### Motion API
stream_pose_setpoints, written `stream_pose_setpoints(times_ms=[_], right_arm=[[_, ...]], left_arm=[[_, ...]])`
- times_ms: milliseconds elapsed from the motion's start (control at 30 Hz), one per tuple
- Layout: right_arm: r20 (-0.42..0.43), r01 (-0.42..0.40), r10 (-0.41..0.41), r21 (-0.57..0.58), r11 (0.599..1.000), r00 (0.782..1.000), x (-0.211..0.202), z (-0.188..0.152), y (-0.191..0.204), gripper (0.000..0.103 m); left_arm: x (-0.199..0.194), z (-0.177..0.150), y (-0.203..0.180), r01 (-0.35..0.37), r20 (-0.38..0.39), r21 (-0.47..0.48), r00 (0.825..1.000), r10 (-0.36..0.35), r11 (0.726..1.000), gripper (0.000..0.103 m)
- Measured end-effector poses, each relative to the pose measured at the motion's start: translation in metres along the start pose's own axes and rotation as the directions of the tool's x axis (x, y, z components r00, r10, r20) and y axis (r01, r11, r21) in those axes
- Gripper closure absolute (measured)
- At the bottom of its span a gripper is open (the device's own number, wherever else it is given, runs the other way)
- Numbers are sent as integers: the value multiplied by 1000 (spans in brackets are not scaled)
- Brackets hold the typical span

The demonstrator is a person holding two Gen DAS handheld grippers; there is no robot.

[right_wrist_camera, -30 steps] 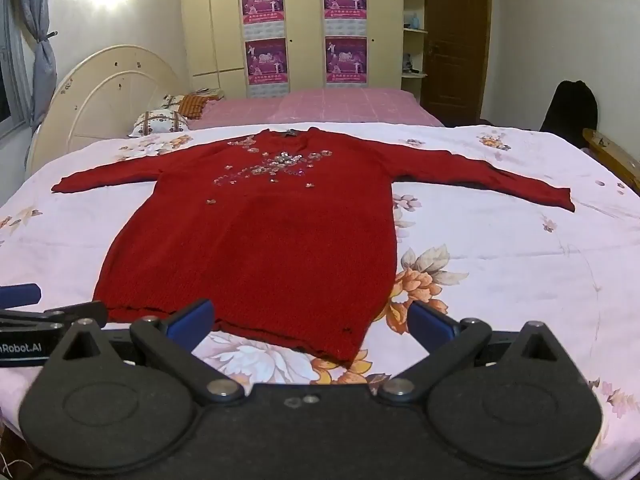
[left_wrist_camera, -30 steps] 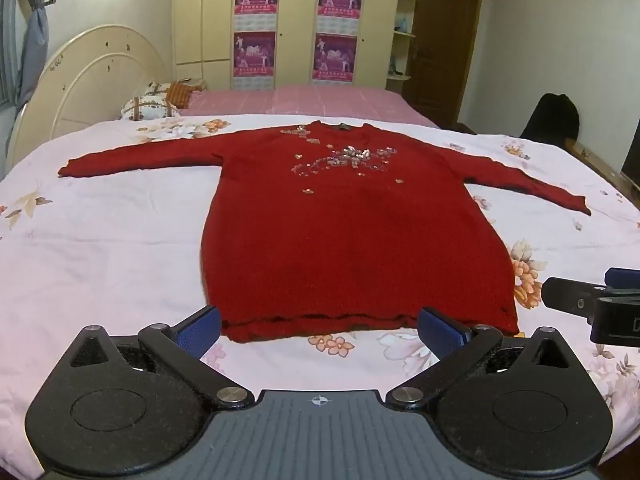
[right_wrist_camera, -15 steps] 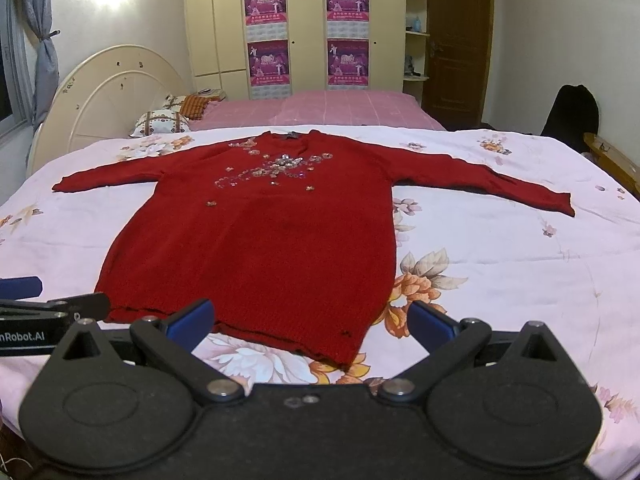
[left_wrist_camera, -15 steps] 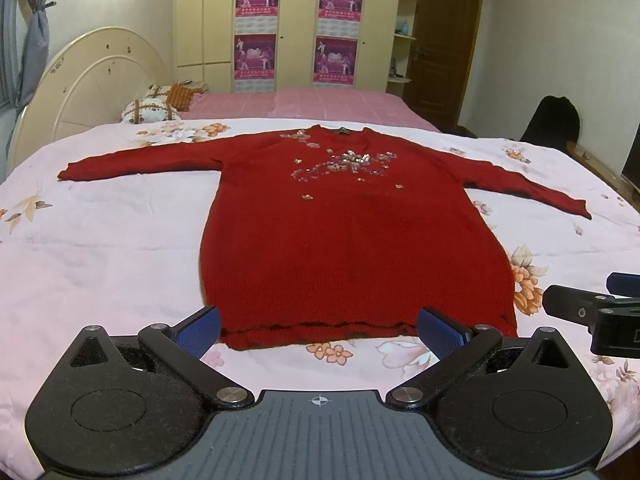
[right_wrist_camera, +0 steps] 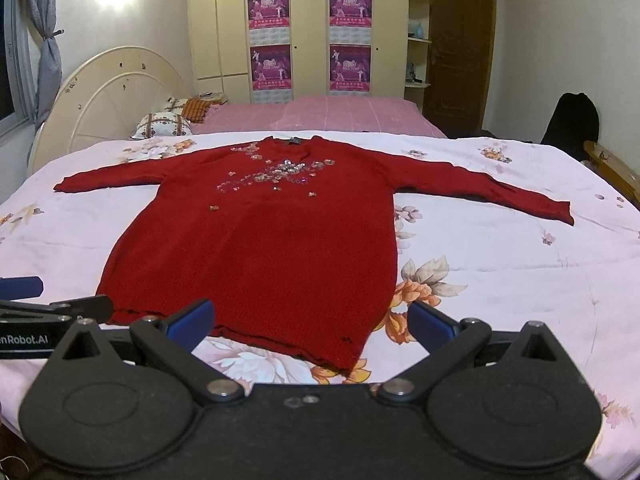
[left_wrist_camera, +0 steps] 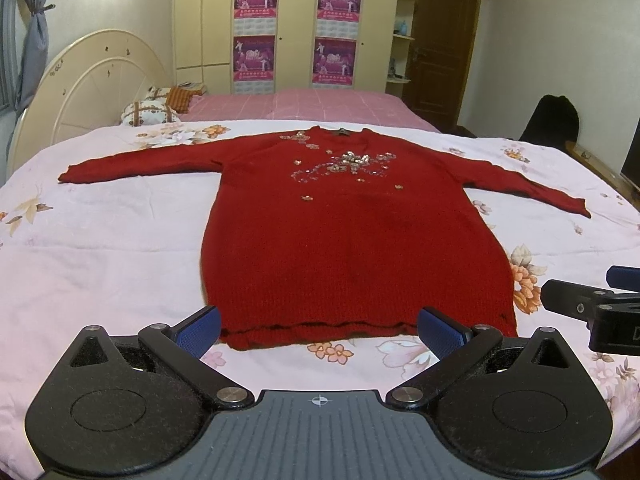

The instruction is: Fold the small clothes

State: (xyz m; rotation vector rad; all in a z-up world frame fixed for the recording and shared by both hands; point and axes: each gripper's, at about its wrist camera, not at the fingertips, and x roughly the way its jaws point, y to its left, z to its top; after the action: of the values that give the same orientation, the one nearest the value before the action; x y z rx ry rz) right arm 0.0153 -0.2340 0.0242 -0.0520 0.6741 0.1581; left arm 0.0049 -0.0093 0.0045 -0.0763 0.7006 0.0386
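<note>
A red knit sweater (left_wrist_camera: 352, 240) with sequin flowers on the chest lies flat, face up, on a pink floral bedspread (left_wrist_camera: 100, 248), both sleeves spread out. It also shows in the right wrist view (right_wrist_camera: 264, 248). My left gripper (left_wrist_camera: 319, 326) is open and empty, just in front of the sweater's hem. My right gripper (right_wrist_camera: 310, 320) is open and empty, above the hem's right corner. Each gripper shows at the edge of the other's view, the right one (left_wrist_camera: 592, 304) and the left one (right_wrist_camera: 48, 312).
A cream round headboard (left_wrist_camera: 92, 88) stands at the far left. A second bed with a pink cover (left_wrist_camera: 304, 106) and pillows (left_wrist_camera: 148, 112) lies behind. Wardrobes with posters (left_wrist_camera: 296, 28) and a brown door (left_wrist_camera: 440, 60) line the back wall. A dark chair (left_wrist_camera: 552, 120) stands at right.
Both grippers have risen and tilted slightly, so the sweater sits a little lower in both views. The sweater has not moved and both grippers stay open.
</note>
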Motion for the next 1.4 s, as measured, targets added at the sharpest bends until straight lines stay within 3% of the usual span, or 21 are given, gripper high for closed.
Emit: stream_pose_setpoints(times_ms=[1400], right_arm=[[4,6,-6,-4,1000,1000,-2,0,2,1]], left_arm=[[-1,-3,1,0,-3,2,1000,0,1000,0]])
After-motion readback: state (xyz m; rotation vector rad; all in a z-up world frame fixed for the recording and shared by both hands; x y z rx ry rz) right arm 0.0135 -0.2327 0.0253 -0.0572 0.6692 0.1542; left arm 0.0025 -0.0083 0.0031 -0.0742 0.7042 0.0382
